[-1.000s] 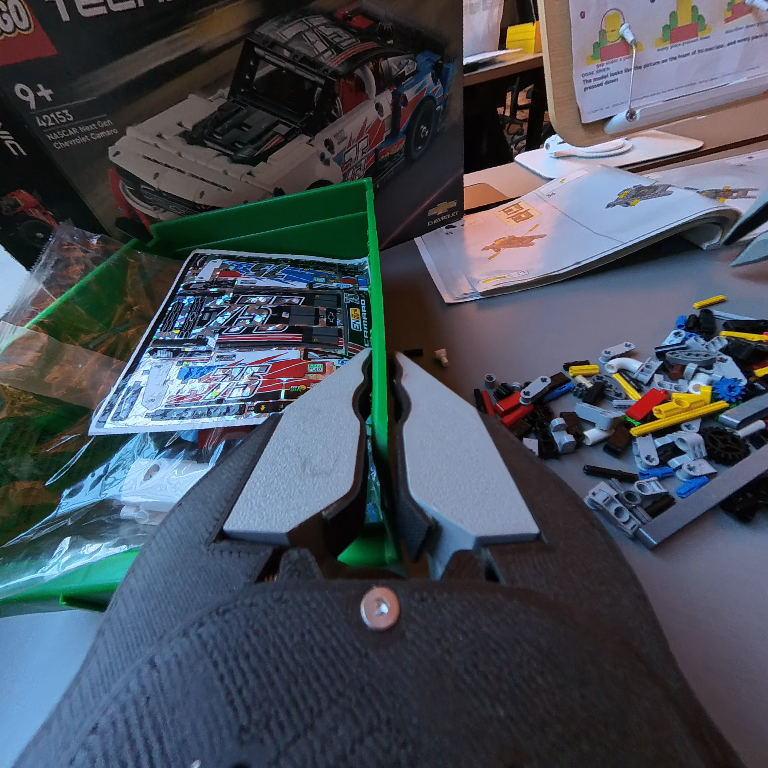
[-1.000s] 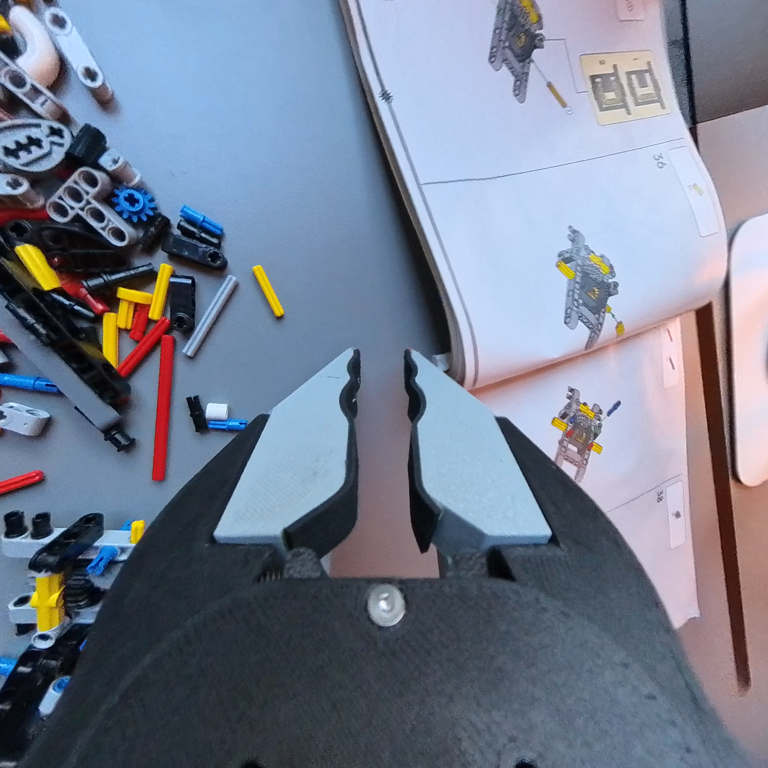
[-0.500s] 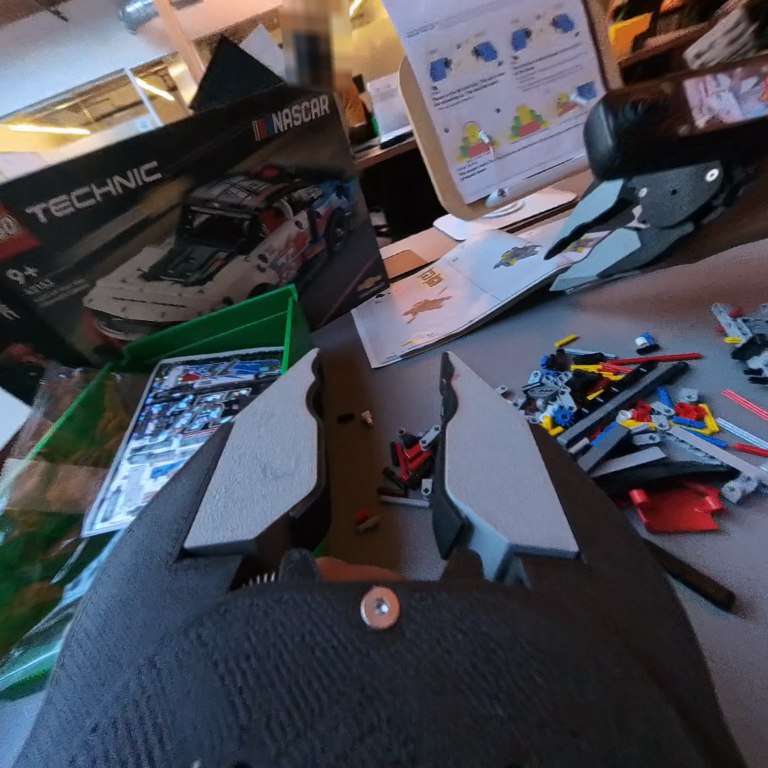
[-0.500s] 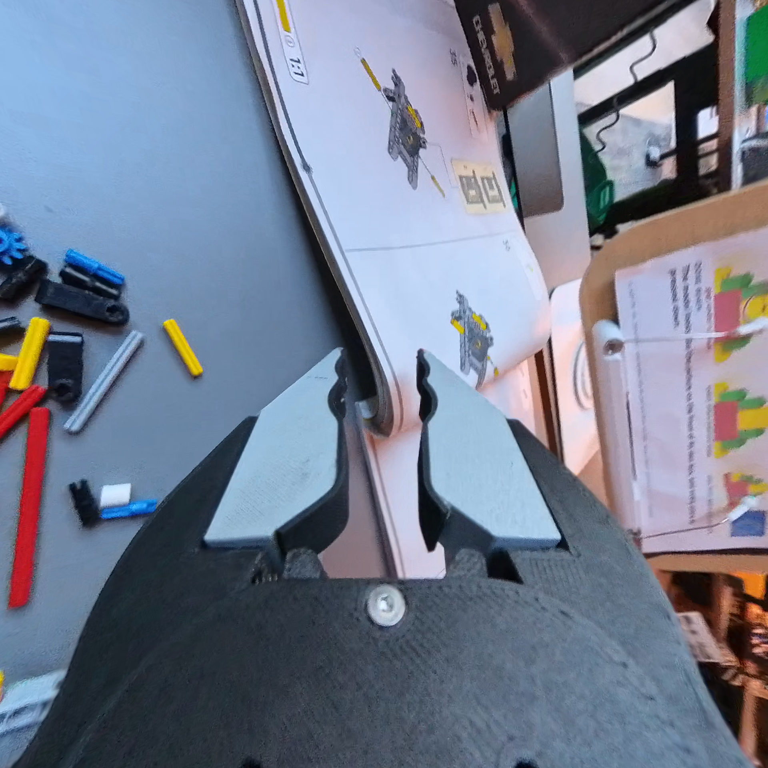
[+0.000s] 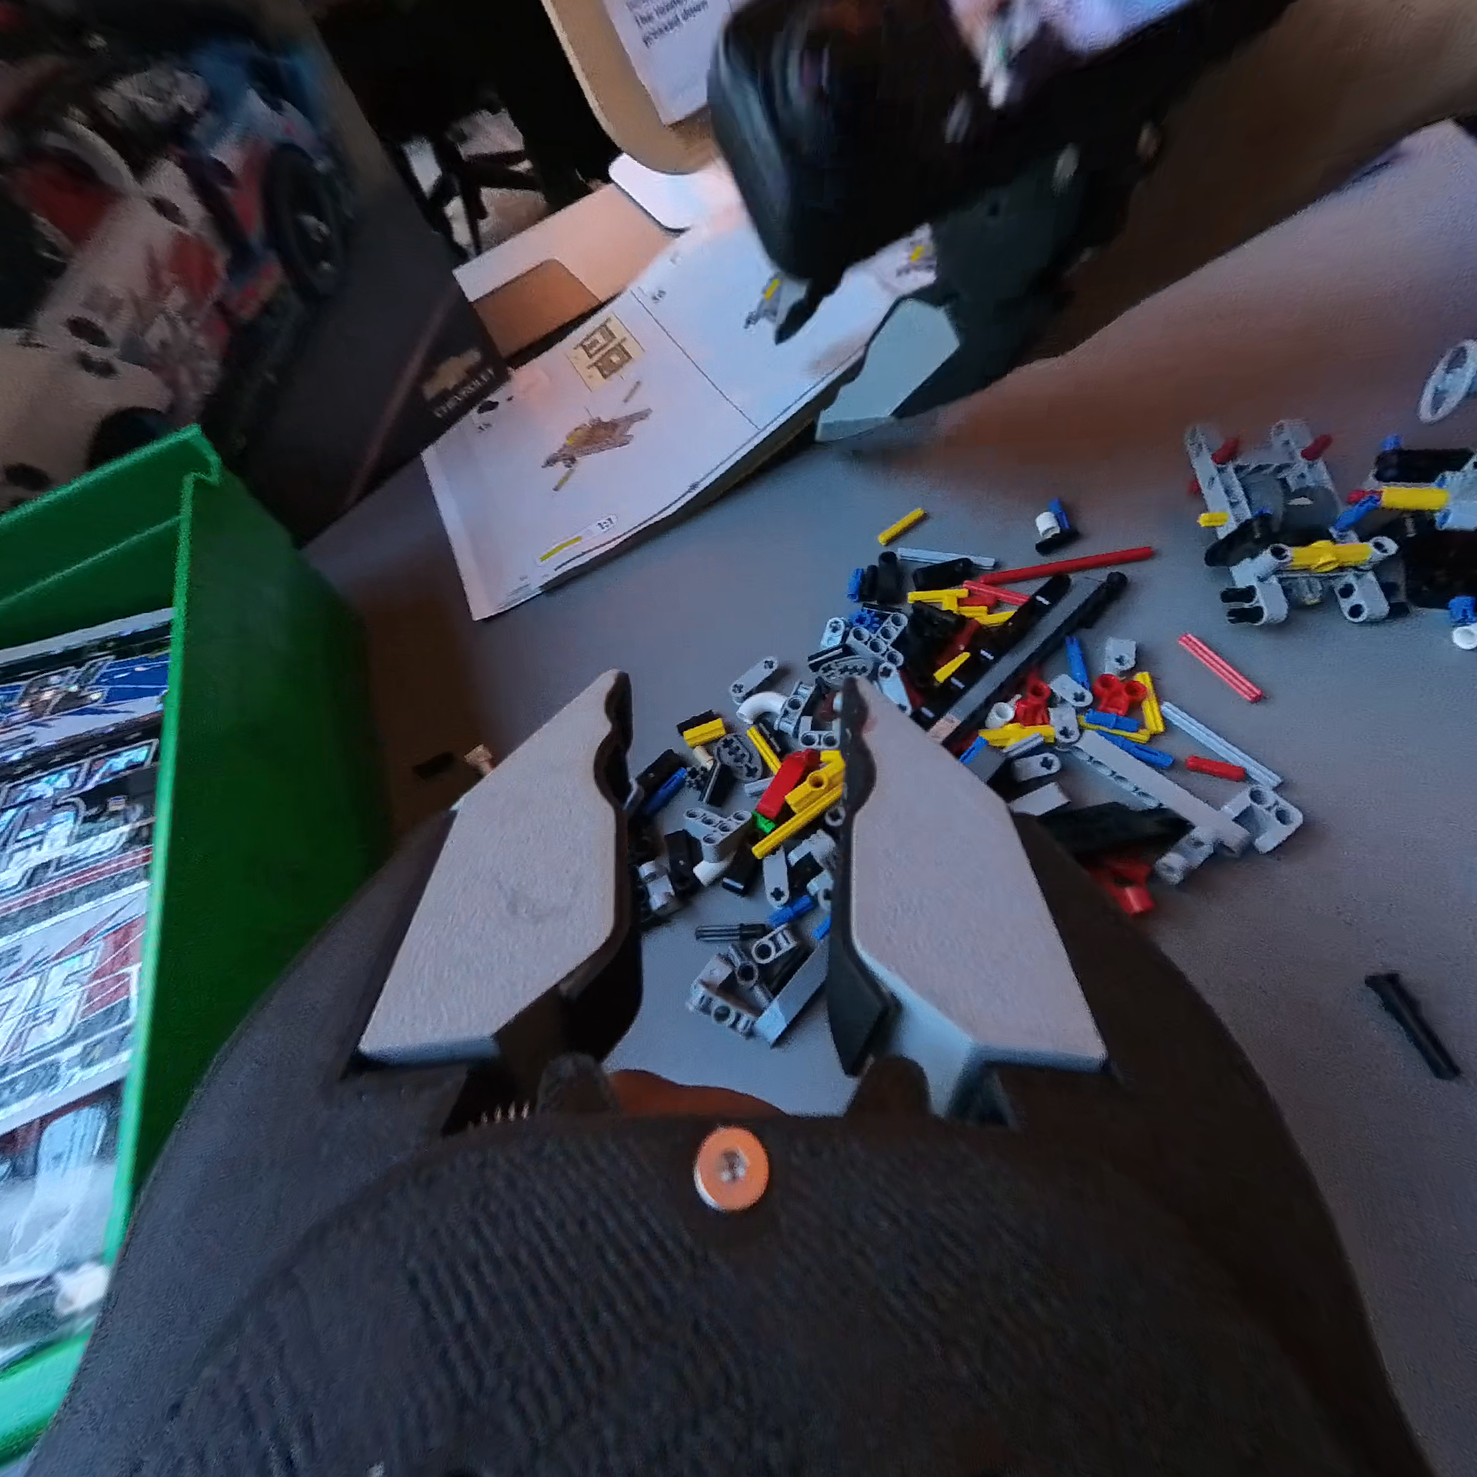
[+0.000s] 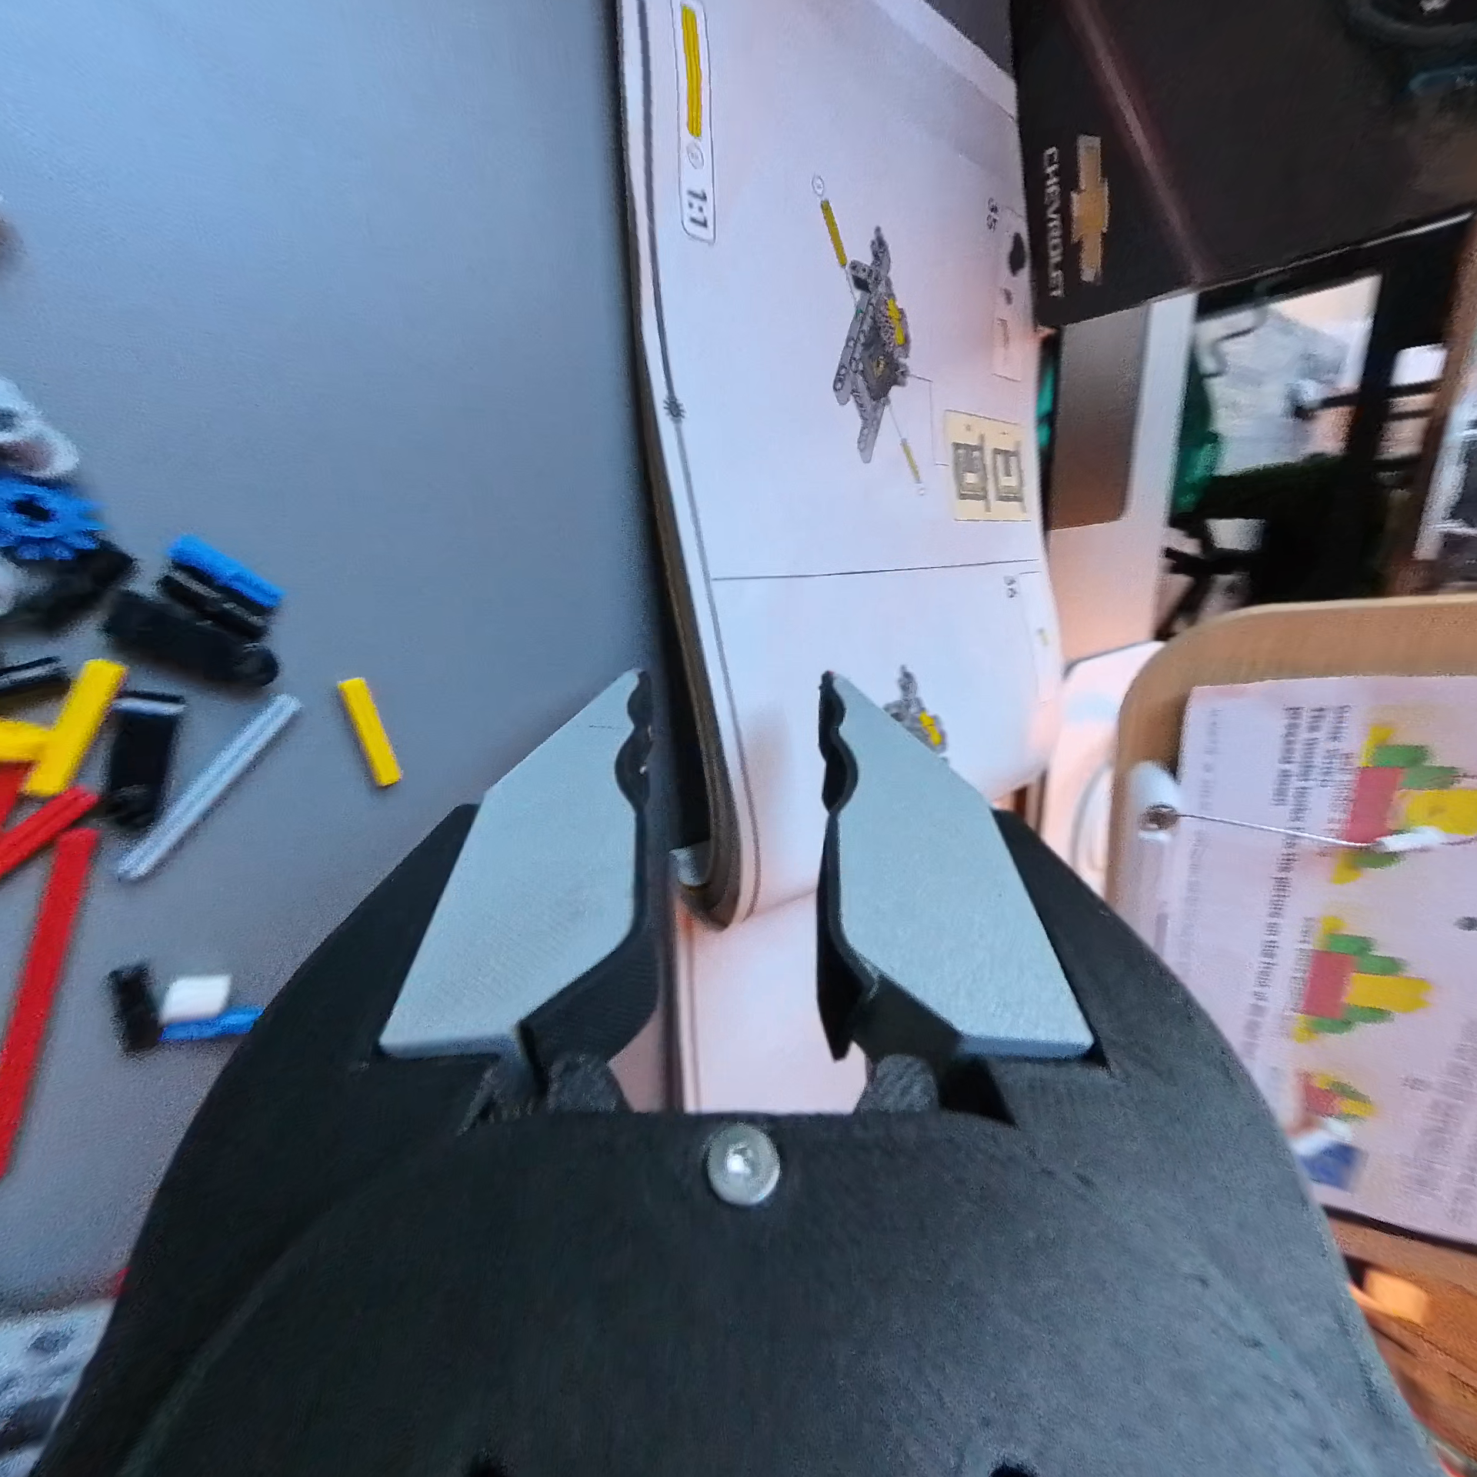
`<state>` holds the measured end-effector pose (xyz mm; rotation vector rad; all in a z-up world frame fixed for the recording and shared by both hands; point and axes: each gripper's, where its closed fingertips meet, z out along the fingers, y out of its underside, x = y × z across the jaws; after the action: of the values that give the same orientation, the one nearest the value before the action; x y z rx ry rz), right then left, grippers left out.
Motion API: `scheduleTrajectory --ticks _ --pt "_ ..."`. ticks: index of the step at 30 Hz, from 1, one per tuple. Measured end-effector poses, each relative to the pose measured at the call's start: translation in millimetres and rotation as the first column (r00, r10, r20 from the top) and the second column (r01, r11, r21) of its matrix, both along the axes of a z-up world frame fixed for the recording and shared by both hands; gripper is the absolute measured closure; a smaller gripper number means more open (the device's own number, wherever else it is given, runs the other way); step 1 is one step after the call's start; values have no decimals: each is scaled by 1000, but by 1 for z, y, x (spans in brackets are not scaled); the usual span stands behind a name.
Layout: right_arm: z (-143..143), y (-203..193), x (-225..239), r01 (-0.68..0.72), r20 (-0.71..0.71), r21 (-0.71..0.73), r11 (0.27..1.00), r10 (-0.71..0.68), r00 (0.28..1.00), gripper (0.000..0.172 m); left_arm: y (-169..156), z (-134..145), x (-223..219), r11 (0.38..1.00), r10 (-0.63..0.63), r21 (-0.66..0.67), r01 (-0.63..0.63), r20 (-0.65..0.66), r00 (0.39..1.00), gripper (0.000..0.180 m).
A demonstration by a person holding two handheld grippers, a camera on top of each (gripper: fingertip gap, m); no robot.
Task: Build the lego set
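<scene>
My left gripper (image 5: pixel 731 703) is open and empty. It hovers over a pile of small coloured building pieces (image 5: pixel 959 679) on the grey table, with red and yellow pieces showing between its fingers. A green bin (image 5: pixel 240 679) holding a sticker sheet (image 5: pixel 72 839) stands at its left. My right gripper (image 6: pixel 731 695) is open. The raised, curved edge of an open instruction booklet (image 6: pixel 839 320) lies between its fingers, and the pads do not press on it. The left wrist view shows the right gripper (image 5: pixel 879 376), blurred, at the booklet (image 5: pixel 639 416).
A dark product box (image 5: pixel 200 240) stands behind the bin. A partly built assembly (image 5: pixel 1311 543) lies at the far right and a black pin (image 5: pixel 1411 1023) lies apart. A yellow axle piece (image 6: pixel 368 731) lies left of the booklet. A board with a printed sheet (image 6: pixel 1319 879) stands at the right. About 20 centimetres separates my left fingertips from my right. The black pin (image 5: pixel 1411 1023) lies some 15 centimetres from my left tips, 30 centimetres from my right tips.
My left gripper let go of the green bin's wall, opened, and swung right over the loose pieces. My right gripper opened wider and moved onto the booklet's raised edge.
</scene>
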<state>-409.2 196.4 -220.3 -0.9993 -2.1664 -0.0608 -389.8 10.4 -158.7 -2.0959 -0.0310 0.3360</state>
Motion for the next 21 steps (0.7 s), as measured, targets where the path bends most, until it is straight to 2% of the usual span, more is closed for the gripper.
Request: scheduleTrajectory --ticks 2,5,7,9,11,15,18,21 --pt "0 -3 6 4 13 -99 995 -3 1000 126 3 -4 1 1000 -6 -8 7 16 1000 132" --pt "-13 17 9 58 67 -46 997 -55 996 127 9 -12 2 1000 -5 -22 6 66 998 133" --pt "-17 26 3 59 63 13 998 -60 996 139 13 -16 3 1000 -2 -31 5 90 996 134" --pt "-16 21 1 32 66 11 999 -32 997 153 18 -20 3 999 0 -44 4 95 995 135" --pt "-11 20 0 38 50 -3 999 -38 998 160 22 -25 3 998 -6 -64 13 101 995 138" --pt "11 26 0 98 -30 -180 979 -105 994 164 39 -38 11 987 -74 -136 88 103 992 153" --pt "26 31 -1 144 -41 -321 936 -165 985 164 67 -46 17 967 -148 -200 156 55 988 170" --pt "36 34 -2 168 -38 -389 906 -198 979 164 106 -50 17 950 -217 -237 205 -23 976 169"
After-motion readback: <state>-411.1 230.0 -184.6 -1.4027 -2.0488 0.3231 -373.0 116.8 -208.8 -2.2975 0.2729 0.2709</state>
